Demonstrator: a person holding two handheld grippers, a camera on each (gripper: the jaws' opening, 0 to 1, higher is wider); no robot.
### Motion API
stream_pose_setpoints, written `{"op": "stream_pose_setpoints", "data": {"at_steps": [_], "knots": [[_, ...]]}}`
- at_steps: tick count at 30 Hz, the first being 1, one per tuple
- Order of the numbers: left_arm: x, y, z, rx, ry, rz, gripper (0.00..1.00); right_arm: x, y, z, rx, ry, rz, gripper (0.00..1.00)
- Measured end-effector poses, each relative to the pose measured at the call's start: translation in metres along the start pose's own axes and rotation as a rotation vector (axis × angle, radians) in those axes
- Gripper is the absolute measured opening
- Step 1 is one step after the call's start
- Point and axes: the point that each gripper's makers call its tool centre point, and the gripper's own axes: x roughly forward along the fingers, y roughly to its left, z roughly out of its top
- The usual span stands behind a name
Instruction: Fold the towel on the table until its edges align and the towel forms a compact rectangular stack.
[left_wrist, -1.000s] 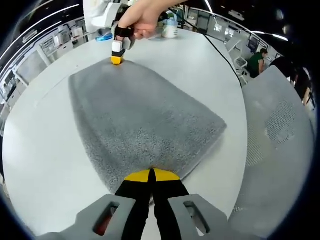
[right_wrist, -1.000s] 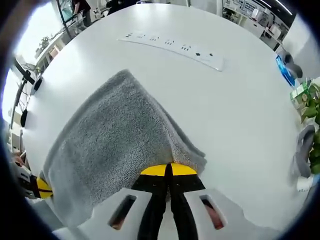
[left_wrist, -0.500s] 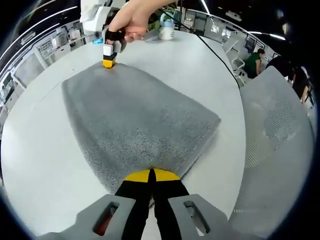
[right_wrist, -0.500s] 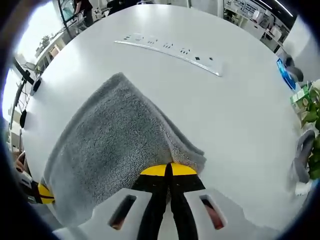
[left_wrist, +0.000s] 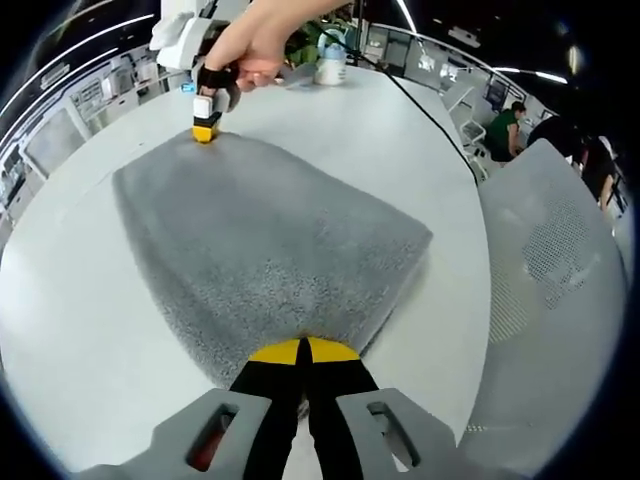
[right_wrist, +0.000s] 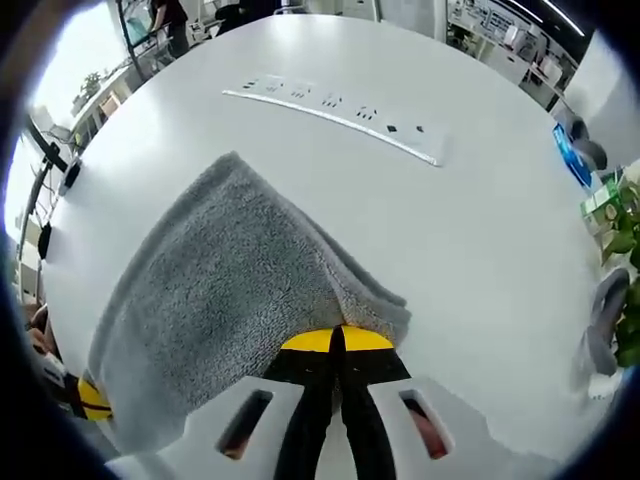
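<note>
Towel (left_wrist: 270, 250) pinched (both corners).

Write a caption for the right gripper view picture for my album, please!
Right tongs pinch a corner of the folded grey towel on the white table.

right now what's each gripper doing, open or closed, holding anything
Left gripper: tongs closed on the near corner of the grey towel.
Right gripper: tongs closed on another corner of the towel.

Both views close, opposite corners, sharing towel (left_wrist: 260, 250)
</note>
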Motion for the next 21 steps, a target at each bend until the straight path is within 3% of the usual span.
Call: {"op": "stream_pose_setpoints", "data": {"at_steps": [21], "knots": [[0.01, -0.006, 0.015, 0.007, -0.029, -0.006, 0.01, 0.005, -0.007, 0.013, -0.031, -0.031, -0.021, 0.0]]}}
